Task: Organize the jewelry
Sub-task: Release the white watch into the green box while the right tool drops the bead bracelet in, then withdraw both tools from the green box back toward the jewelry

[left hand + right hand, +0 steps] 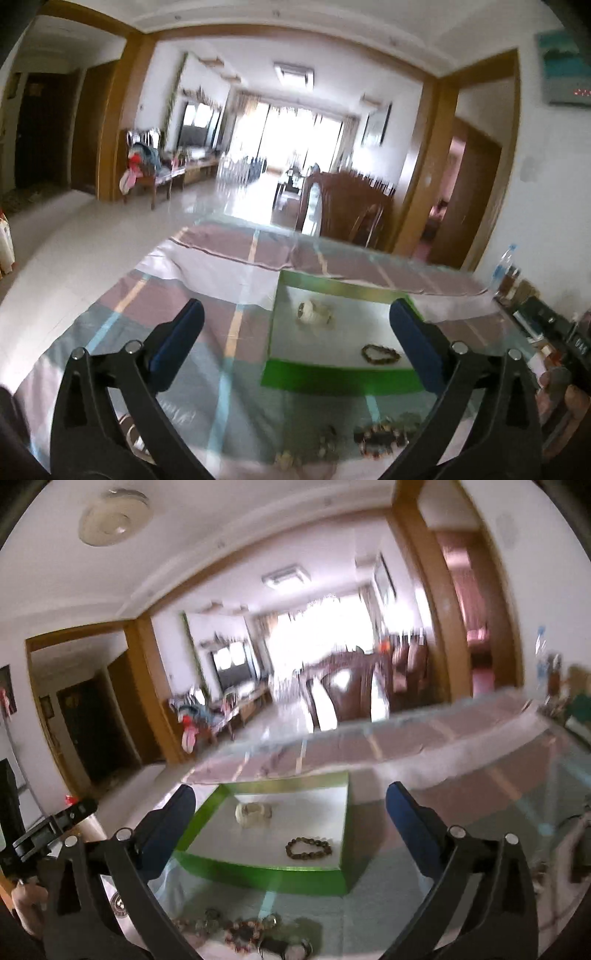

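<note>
left hand-held gripper (295, 321) spread wide and empty above the worktop (207, 317), right hand-held gripper (290, 805) likewise — dark bead bracelet (308, 847) and pale bracelet (254, 813) lying in green-edged tray (258, 875), loose jewelry pile (240, 932) nearer

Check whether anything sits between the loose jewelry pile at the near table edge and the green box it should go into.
Nothing visible does. Bare table glass separates the jewelry pile from the green box, which lies open on top. Both the left gripper and right gripper are open and empty.
</note>
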